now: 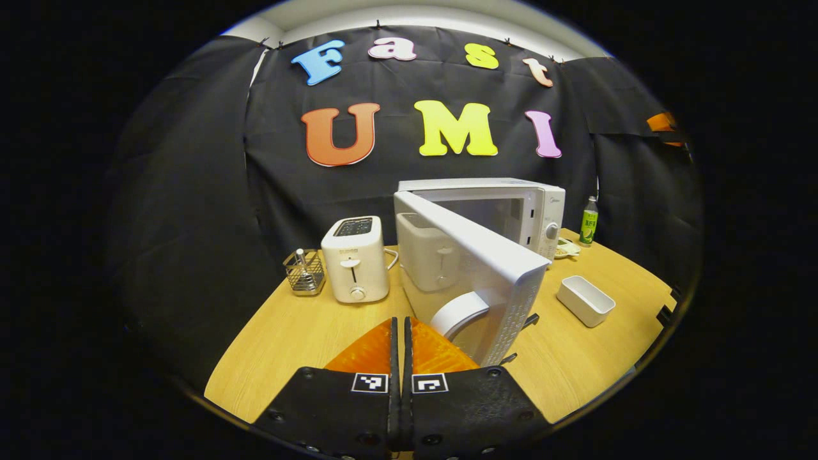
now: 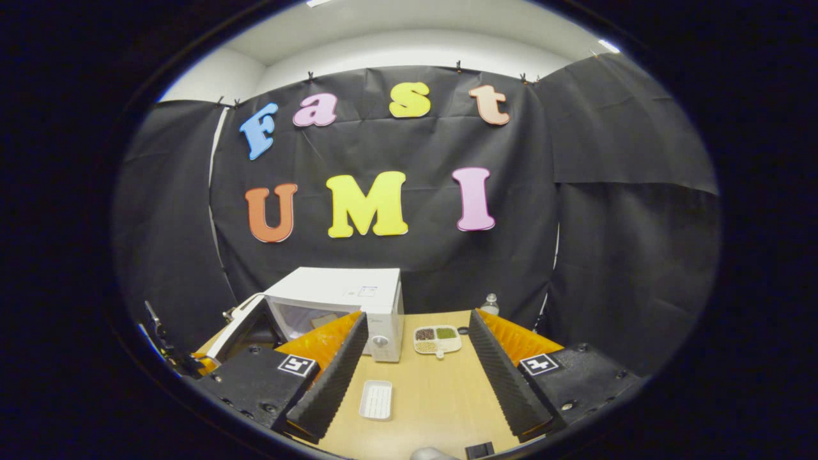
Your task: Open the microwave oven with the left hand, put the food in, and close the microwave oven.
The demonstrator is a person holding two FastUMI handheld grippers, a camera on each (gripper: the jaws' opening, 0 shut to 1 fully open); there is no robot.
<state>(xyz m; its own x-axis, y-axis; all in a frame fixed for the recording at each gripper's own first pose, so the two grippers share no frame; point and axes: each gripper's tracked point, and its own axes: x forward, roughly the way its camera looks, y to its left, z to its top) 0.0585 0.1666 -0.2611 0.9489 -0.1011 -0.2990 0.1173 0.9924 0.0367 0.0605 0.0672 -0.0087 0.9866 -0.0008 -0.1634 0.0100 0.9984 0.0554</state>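
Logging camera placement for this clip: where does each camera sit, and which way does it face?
Left gripper view: rides the left gripper, jaws closed, low over the table, facing the microwave's open door, with the toaster to its left.
Right gripper view: rides the right gripper, jaws wide open, higher and farther back, facing the microwave, food tray and white dish.
Shared: microwave, table, white dish, bottle, booth wall.
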